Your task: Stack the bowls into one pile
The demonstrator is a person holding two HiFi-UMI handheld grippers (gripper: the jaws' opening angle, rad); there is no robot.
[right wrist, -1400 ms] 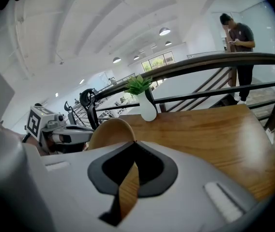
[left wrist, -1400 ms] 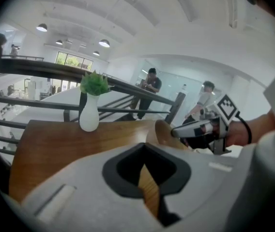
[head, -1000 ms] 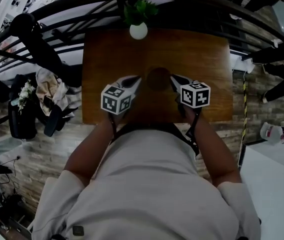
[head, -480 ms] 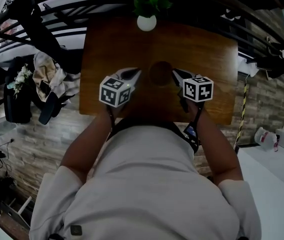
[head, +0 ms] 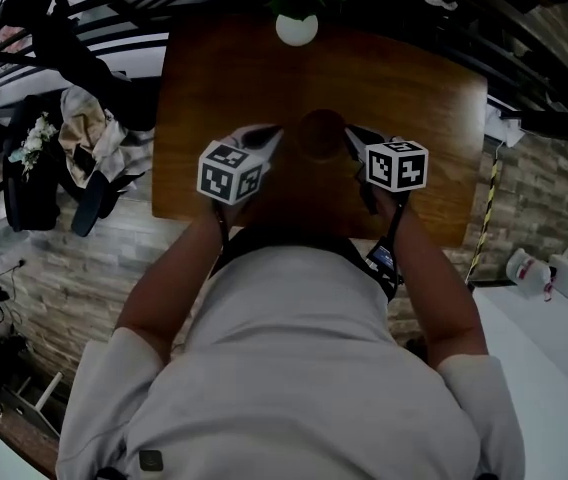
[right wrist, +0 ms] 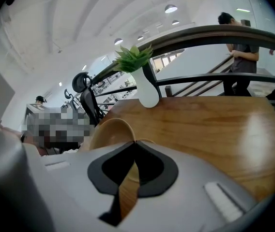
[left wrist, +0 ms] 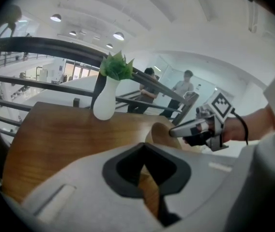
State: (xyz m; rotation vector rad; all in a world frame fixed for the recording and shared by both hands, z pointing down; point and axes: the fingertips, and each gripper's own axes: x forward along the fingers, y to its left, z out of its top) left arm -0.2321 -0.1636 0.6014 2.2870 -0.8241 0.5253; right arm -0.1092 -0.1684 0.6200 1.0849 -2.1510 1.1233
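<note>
One wooden bowl (head: 319,136) is observed over the middle of the brown table (head: 424,98). From overhead it is seen as a full circle, so its mouth is turned upward. Being round, it presents no long axis. No second bowl can be made out apart from it, and whether this is a single bowl or a nested pile cannot be determined. Whether its base rests on the tabletop is also not established.

The left gripper (head: 276,136) is placed at the bowl's 9 o'clock edge, angled inward and downward. Its jaws are drawn tip to tip, and they appear to be pinched on the rim there.

The right gripper (head: 350,136) is placed at the 3 o'clock edge, likewise angled inward. Its jaws are nearly together, and the thin rim is seen passing through their tips.

A white vase (head: 297,28) holding a green plant is noted at 12 o'clock from the bowl. It stands upright near the table's far edge, well apart from the bowl.
</note>
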